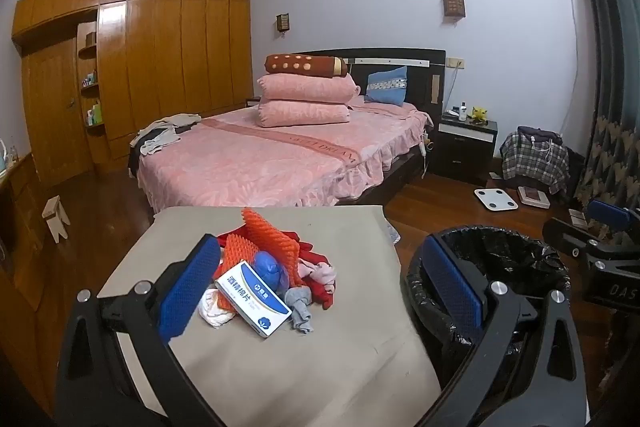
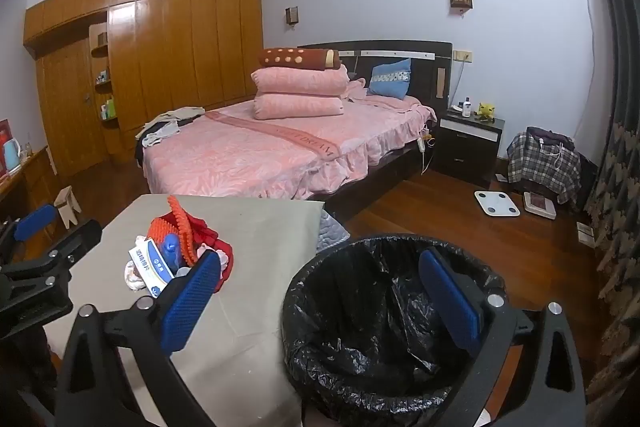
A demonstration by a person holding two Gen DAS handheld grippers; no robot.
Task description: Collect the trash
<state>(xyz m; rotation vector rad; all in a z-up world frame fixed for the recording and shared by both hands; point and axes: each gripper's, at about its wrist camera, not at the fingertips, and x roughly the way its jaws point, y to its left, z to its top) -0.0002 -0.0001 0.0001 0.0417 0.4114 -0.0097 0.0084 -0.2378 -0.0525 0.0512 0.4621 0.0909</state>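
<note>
- A wooden wardrobe [image 1: 160, 67] covers the far left wall, with a small wooden stool [image 1: 56, 217] on the floor in front of it.
- The left gripper [image 1: 320, 287] hangs over the near part of the counter [image 1: 280, 367], its two blue pads spread wide with nothing between them; it touches none of the trash.
- The counter, covered in grey-beige cloth, carries the trash as one heap [image 1: 272, 279] near its middle, just ahead of the left gripper's left pad.
- In that heap: orange foam netting [image 1: 264, 239] standing tallest at the back, a blue-and-white box [image 1: 253, 303] with printed characters lying flat at the front, a blue rounded object [image 1: 268, 267] just behind the box, red cloth scraps [image 1: 316, 259], and grey and white crumpled scraps [image 1: 302, 311] beside the box.
- Beyond the counter stands a bed [image 1: 260, 163] with a pink cover and stacked pink pillows.
- Right of the counter, touching or just beside its edge, is a round bin [image 2: 384, 327] lined with a black bag, its mouth uncovered.
- The right gripper [image 2: 320, 291] is held above the bin's near rim, its jaws also wide apart and empty; its left pad overlaps the counter's edge in view, its right pad the bin.
- On the floor at the far right lie a white scale [image 2: 497, 203] and a chair draped in plaid cloth [image 2: 544, 159].
</note>
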